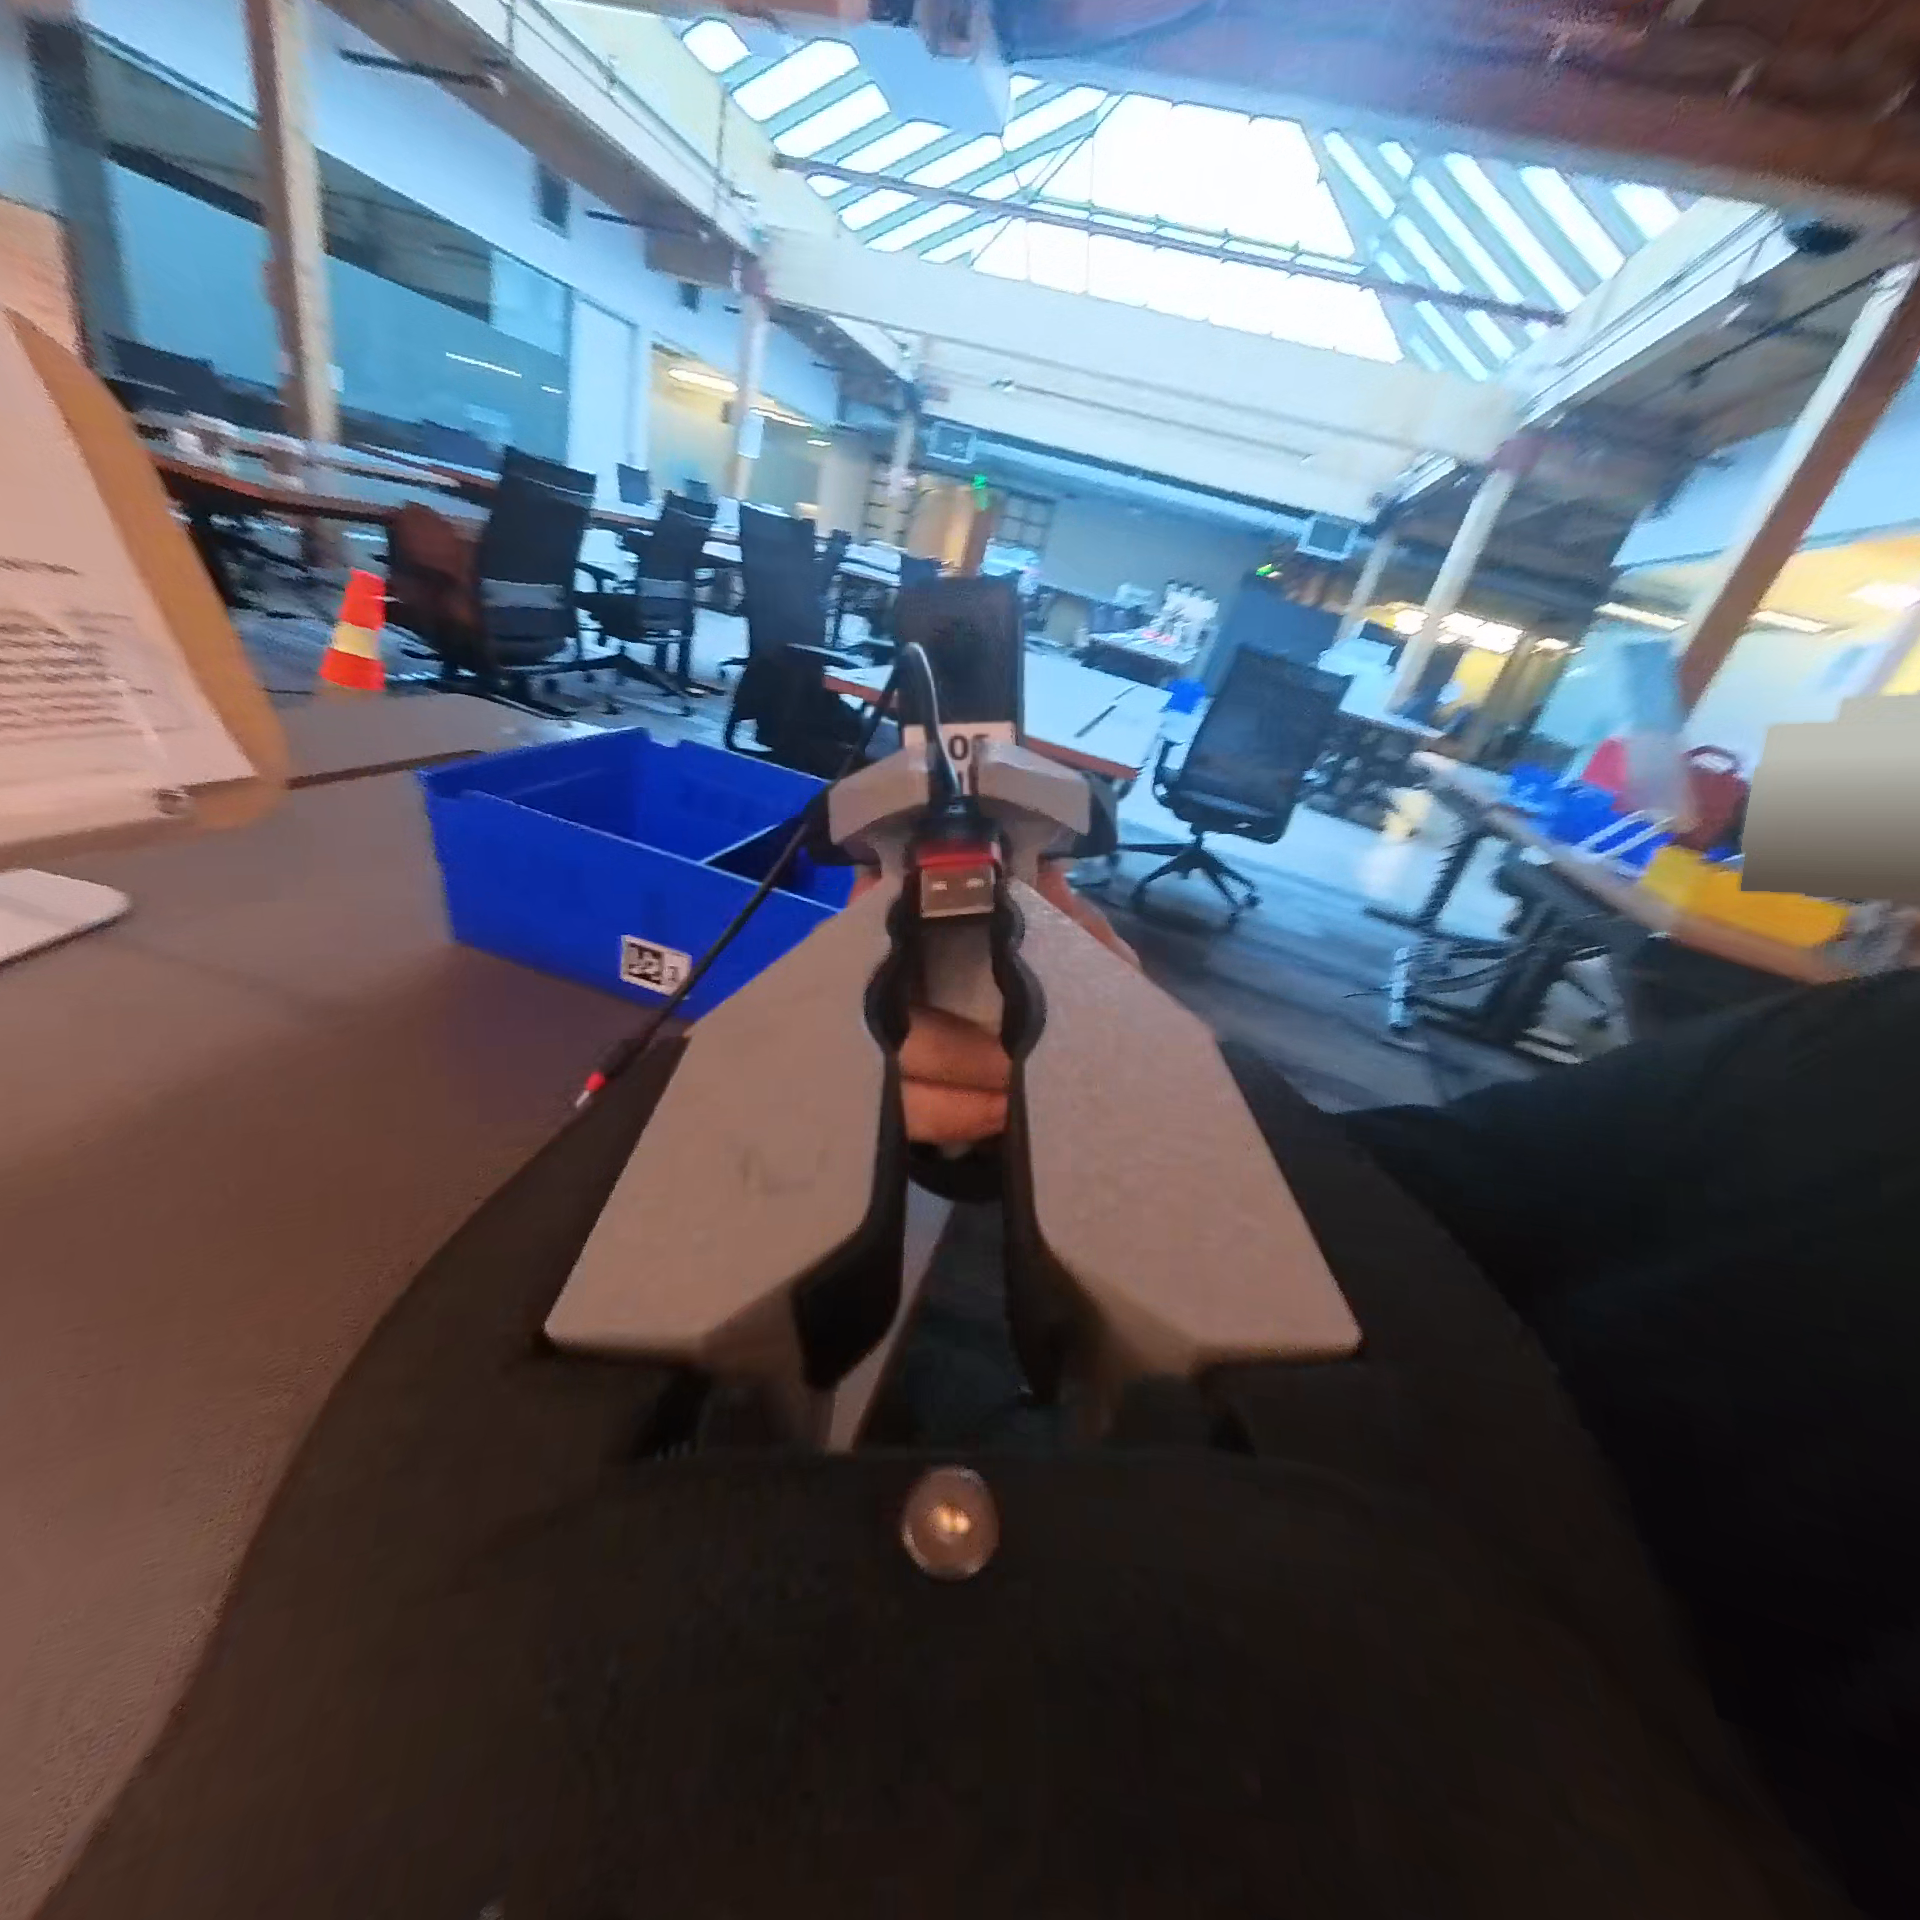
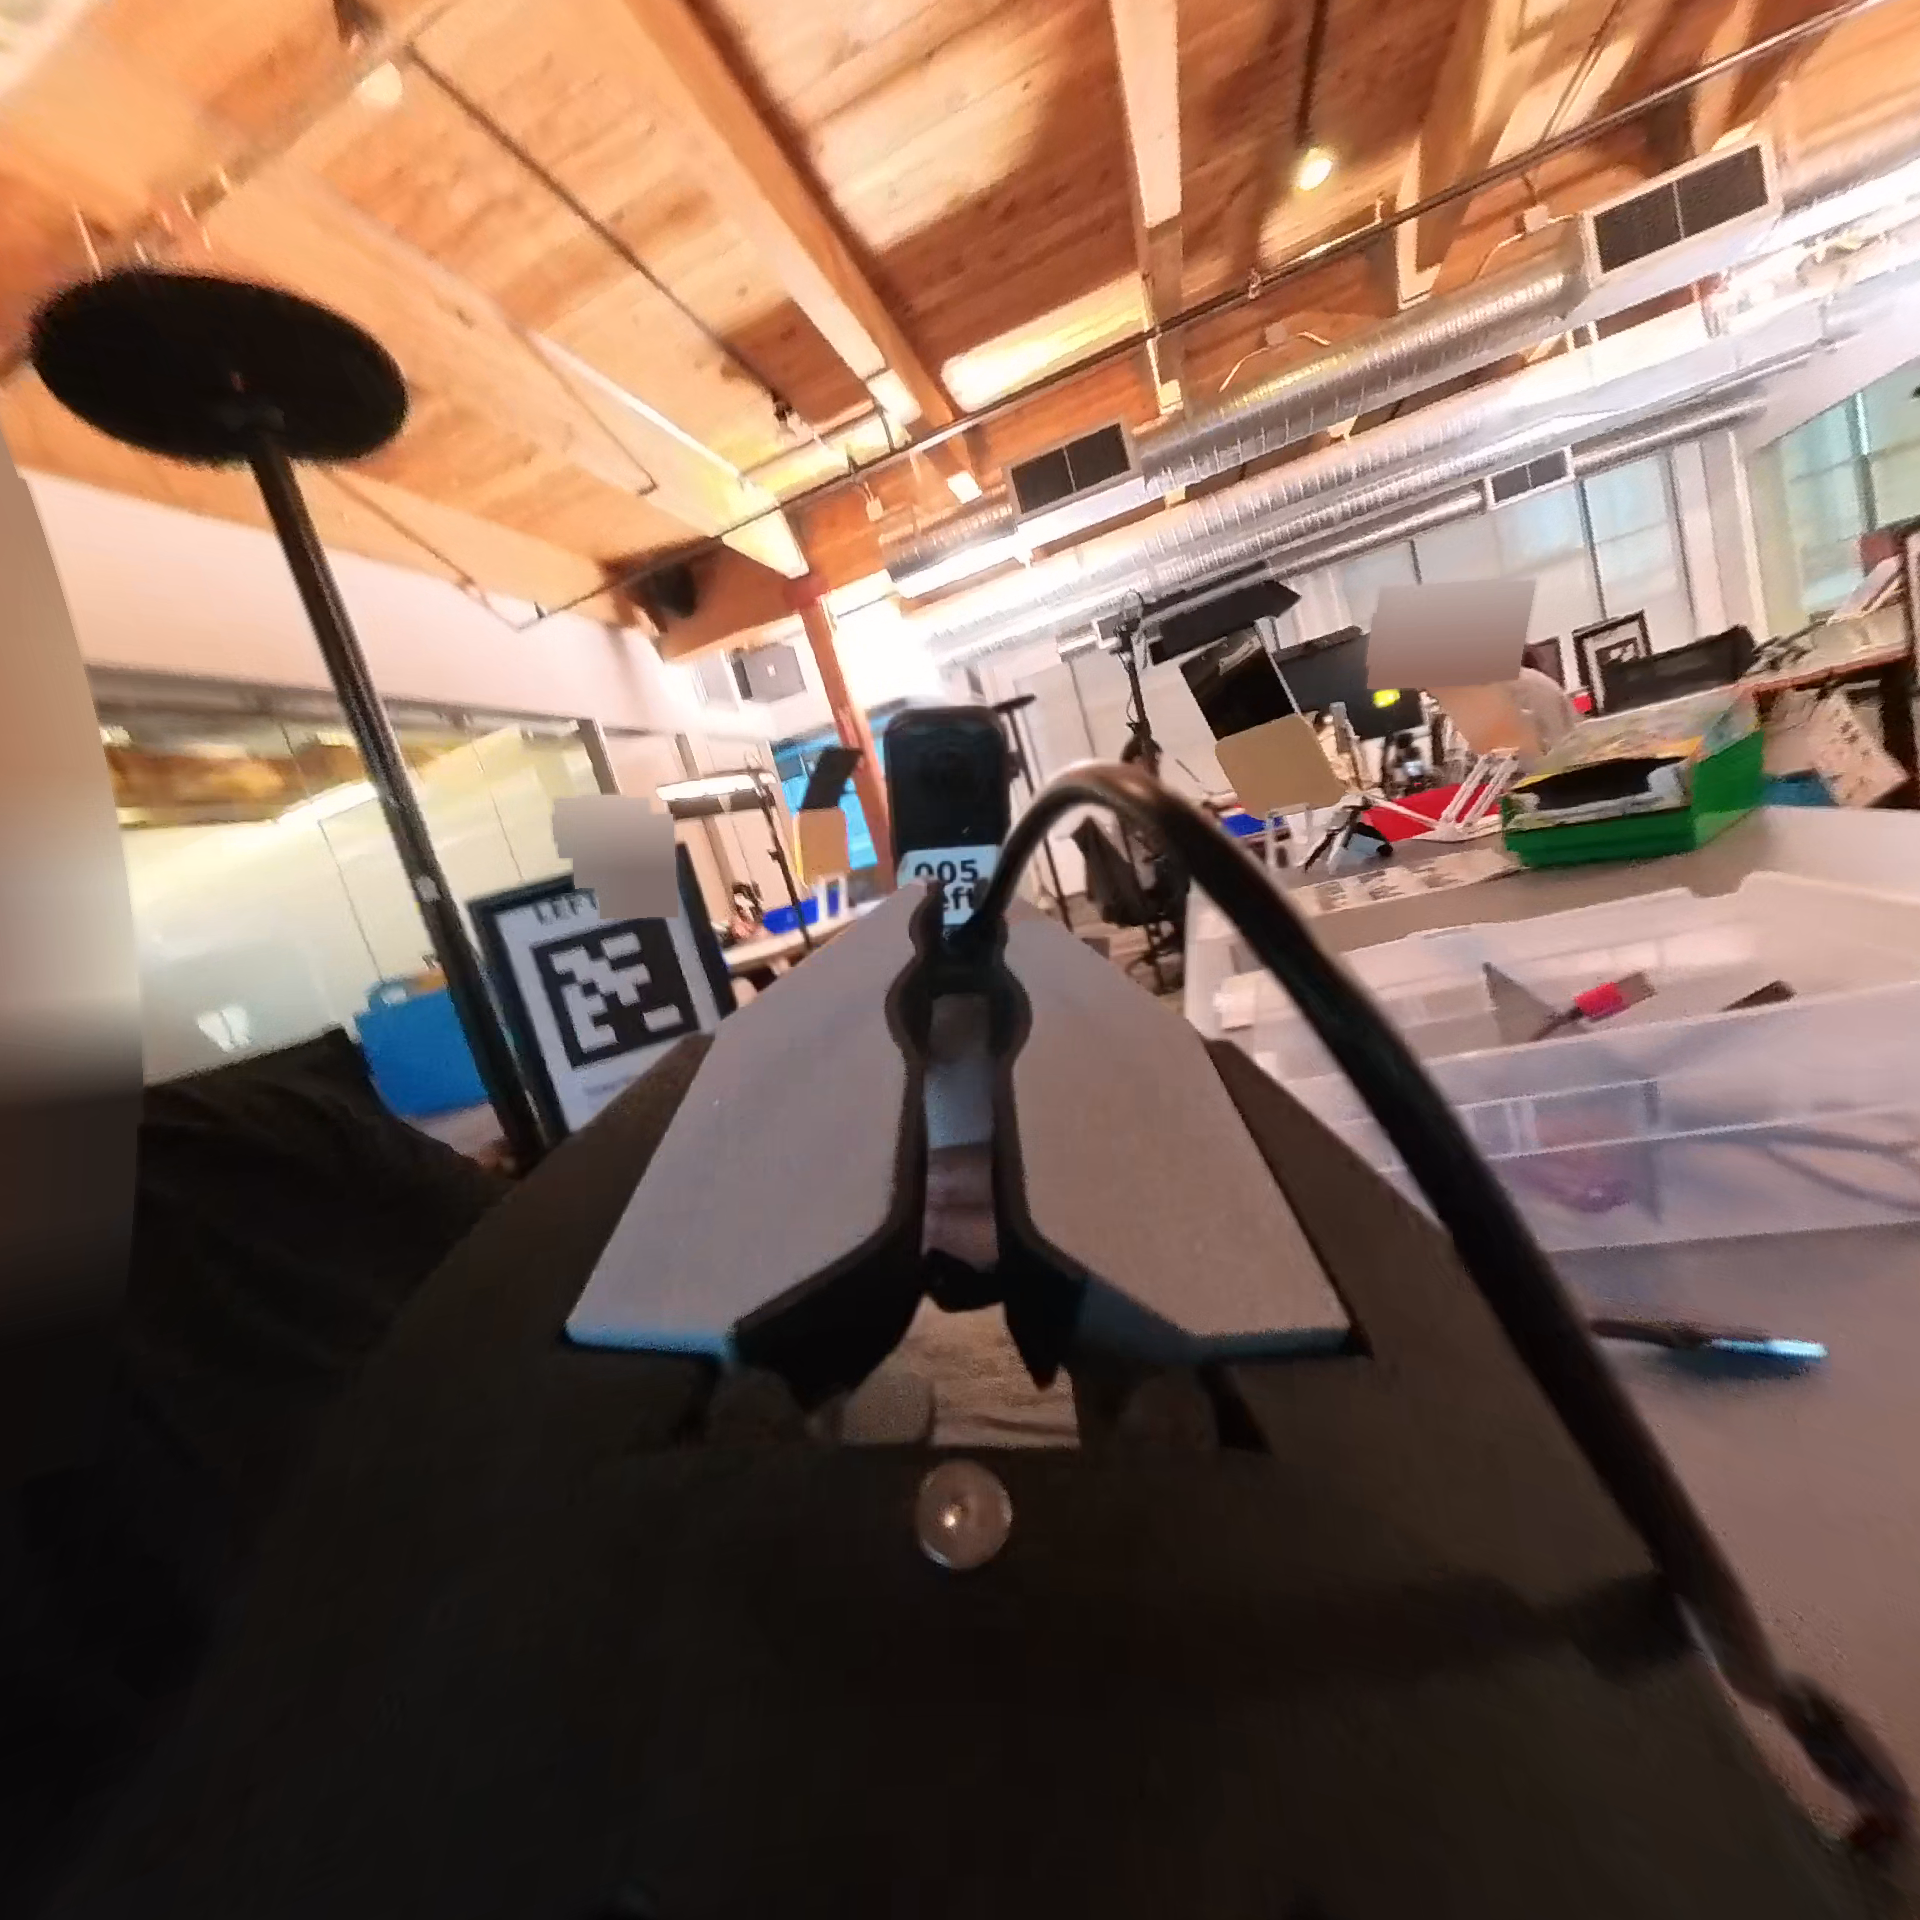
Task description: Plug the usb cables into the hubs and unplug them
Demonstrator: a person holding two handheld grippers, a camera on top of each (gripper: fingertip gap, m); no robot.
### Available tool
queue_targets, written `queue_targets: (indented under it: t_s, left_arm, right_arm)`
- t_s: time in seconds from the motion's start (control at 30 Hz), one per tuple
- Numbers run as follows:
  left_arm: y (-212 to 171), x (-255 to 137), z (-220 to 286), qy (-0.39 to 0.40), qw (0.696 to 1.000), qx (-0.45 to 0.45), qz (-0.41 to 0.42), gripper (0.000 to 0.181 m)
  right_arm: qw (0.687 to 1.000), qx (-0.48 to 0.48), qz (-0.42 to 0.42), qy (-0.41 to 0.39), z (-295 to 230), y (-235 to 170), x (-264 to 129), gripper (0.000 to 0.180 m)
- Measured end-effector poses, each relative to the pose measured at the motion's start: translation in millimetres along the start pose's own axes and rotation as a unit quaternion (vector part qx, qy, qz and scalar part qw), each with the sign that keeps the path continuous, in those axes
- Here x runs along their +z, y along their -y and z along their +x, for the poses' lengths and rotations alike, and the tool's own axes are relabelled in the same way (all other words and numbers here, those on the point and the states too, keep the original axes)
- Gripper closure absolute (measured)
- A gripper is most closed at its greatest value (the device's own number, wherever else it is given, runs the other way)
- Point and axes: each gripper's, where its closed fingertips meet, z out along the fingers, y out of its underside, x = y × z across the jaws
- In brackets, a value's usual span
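Observation:
A black USB cable is held between my two grippers, which face each other above the dark table point(image 1: 260, 1039). Its plug point(image 1: 954, 891), silver with a red collar, points at the left wrist camera. My left gripper point(image 1: 954, 920) is shut on the plug's metal end. My right gripper point(image 1: 956, 805) faces it and grips the plug's body just behind. In the right wrist view my right gripper point(image 2: 956, 930) is shut, and the cable point(image 2: 1455, 1195) arcs up and back to the lower right. The cable's loose red-tipped end point(image 1: 587, 1093) hangs free. I see no hub.
A blue divided bin point(image 1: 623, 852) stands on the table behind the grippers, with a paper stand point(image 1: 83, 644) at the left. Clear plastic trays point(image 2: 1558, 1039) lie to the right, with a loose plug point(image 2: 1756, 1348) in front of them. A black pole point(image 2: 353, 675) and a tag board point(image 2: 613, 987) stand at the left. The tips of both grippers are at nearly the same place.

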Motion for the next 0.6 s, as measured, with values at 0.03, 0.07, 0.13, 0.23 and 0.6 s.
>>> queue_targets:
  t_s: [0.03, 0.07, 0.13, 0.23, 0.6]
  left_arm:
    - [0, 0, 2, -0.011, 1.0, -0.01, 0.002, 0.17]
    - [0, 0, 3, -0.02, 1.0, -0.017, 0.001, 0.17]
    - [-1, 0, 5, -0.028, 0.999, -0.022, -0.002, 0.17]
    - [-5, 2, 9, -0.039, 0.999, -0.013, -0.017, 0.17]
    - [-7, 2, 11, -0.017, 0.999, 0.035, -0.036, 0.17]
  right_arm:
    - [1.0, -0.019, -0.01, -0.005, -1, -1, 0, 0.178]
    - [0.999, -0.038, -0.021, -0.009, -2, -2, 0, 0.178]
    - [0.997, -0.061, -0.044, -0.018, -3, -3, -1, 0.177]
    - [0.994, -0.068, -0.085, -0.025, -4, -6, -6, 0.17]
    - [0.988, -0.065, -0.143, -0.004, -11, -14, -11, 0.164]
